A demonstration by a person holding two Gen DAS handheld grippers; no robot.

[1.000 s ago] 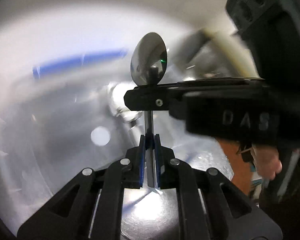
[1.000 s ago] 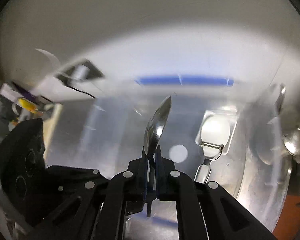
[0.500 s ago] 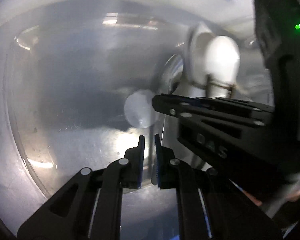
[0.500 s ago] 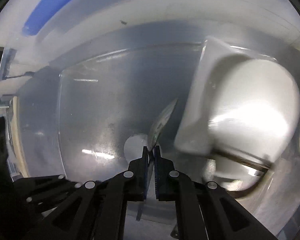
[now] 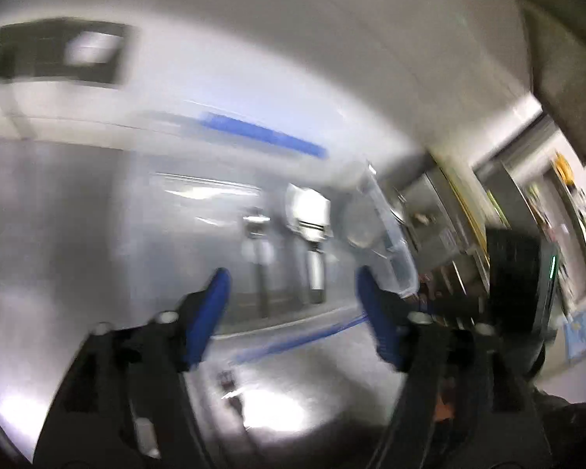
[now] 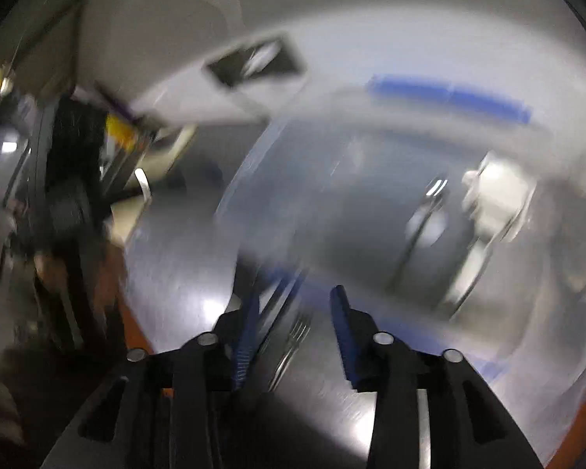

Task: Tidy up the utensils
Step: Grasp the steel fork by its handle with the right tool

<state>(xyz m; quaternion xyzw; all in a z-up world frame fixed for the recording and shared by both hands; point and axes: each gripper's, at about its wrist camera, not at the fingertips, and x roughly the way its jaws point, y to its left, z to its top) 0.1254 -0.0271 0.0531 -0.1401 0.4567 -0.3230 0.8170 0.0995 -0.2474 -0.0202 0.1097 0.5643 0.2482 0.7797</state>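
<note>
Both views are blurred by motion. A clear plastic bin (image 5: 390, 234) with a blue handle (image 5: 261, 135) sits on the steel table. Inside lie a metal spoon (image 5: 256, 250) and a white-headed utensil (image 5: 308, 215). My left gripper (image 5: 293, 305) is open and empty, above the bin's near edge. My right gripper (image 6: 297, 320) is open and empty; the bin (image 6: 254, 179), the spoon (image 6: 422, 226) and the white utensil (image 6: 496, 199) lie ahead of it. A fork (image 6: 293, 344) lies on the table between its fingers.
The steel table (image 6: 183, 273) has an orange edge at the left. The right gripper's body (image 5: 515, 273) shows at the right of the left wrist view. A black-framed wall plate (image 5: 58, 54) is on the white wall behind.
Both grippers were shut on the spoon, then lowered it into the bin. Now both have opened and pulled back, and the spoon lies in the bin.
</note>
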